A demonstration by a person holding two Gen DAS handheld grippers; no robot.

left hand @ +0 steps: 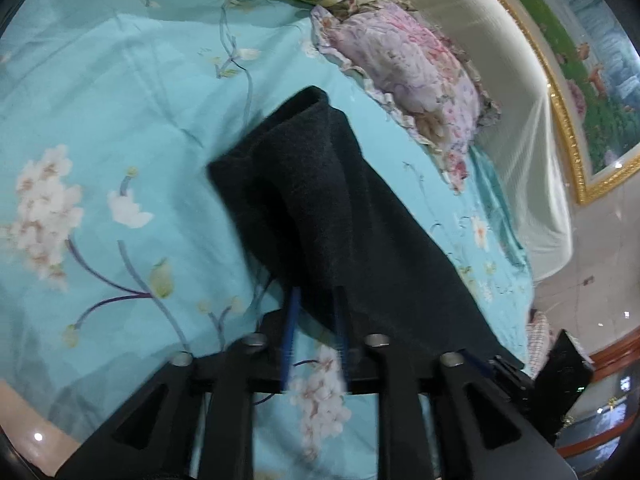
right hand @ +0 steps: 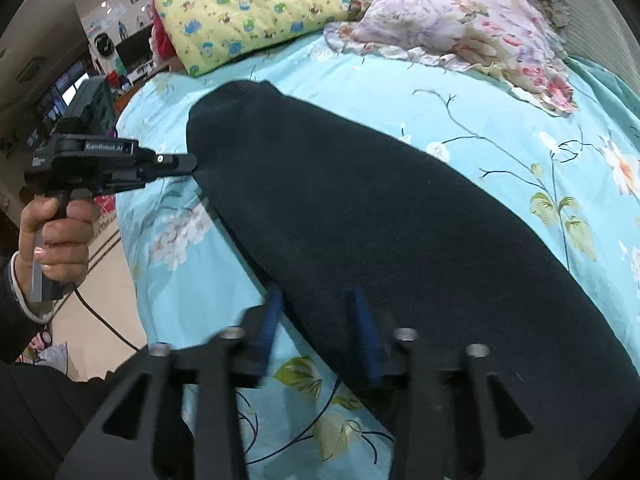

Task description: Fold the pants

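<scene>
Both my left gripper (left hand: 314, 320) and right gripper (right hand: 316, 320) stand parted, pads loose astride the near edge of the pants (right hand: 380, 216) lying below the pillow (right hand: 460, 20), so I risk the fold springing open.

The blue fingers (left hand: 289, 340) of the left gripper (left hand: 314, 336) are motion-blurred, so contact with the black pants (left hand: 320, 208) cannot be confirmed. The pants run out past the lower right edge in the right wrist view. The right gripper (right hand: 318, 328) has one finger (right hand: 366, 332) over the cloth, and its tip is indistinct.
</scene>
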